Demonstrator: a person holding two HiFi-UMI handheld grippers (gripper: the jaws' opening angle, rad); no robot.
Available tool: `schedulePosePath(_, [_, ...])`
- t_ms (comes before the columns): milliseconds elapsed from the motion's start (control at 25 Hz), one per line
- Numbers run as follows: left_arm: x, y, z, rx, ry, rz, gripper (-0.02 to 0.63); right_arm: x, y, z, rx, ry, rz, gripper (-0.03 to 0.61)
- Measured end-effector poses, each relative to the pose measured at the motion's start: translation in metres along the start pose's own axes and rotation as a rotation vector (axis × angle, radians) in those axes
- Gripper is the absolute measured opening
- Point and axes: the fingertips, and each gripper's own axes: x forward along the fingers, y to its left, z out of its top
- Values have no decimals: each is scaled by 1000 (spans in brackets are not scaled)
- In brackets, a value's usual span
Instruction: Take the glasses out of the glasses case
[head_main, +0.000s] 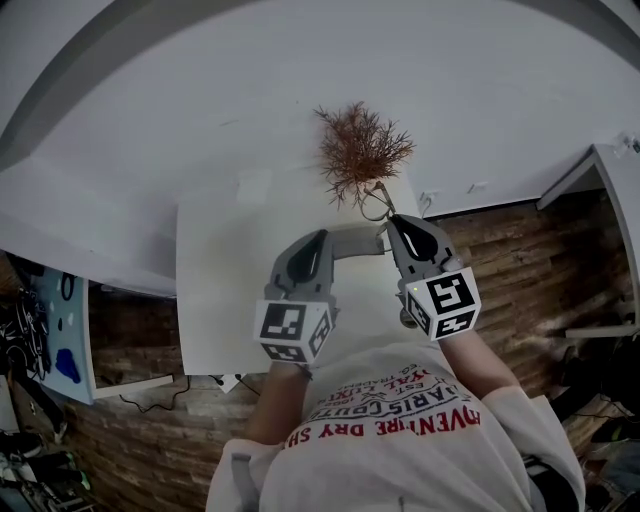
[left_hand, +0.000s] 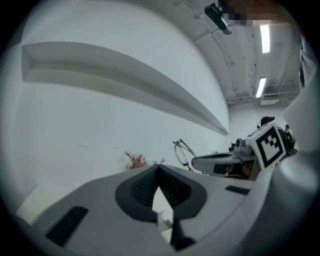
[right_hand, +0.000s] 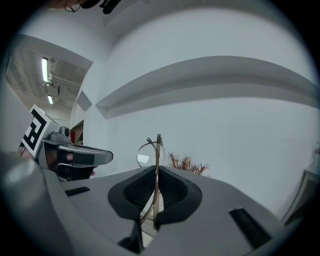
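My right gripper (right_hand: 156, 170) is shut on the thin-framed glasses (right_hand: 150, 152). One temple runs down between its pads and a round lens stands above the tips. In the head view the glasses (head_main: 378, 204) hang over the white table (head_main: 230, 300), just in front of the plant, at the tip of the right gripper (head_main: 392, 224). My left gripper (head_main: 375, 241) is beside it on the left, its tip close to the right one. In its own view the left gripper (left_hand: 158, 169) has its pads meeting at the tip. No glasses case shows in any view.
A dry red-brown plant (head_main: 360, 150) stands at the table's far edge against the white wall (head_main: 300, 70). The floor (head_main: 510, 260) has a brick pattern. Another white desk (head_main: 610, 200) is at the right, and a cluttered shelf (head_main: 50, 340) is at the left.
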Motion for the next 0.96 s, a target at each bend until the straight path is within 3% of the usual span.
schedulePosePath(960, [16,12,-16,-27,37,24,0,12,-8,-14,26,28,4,26])
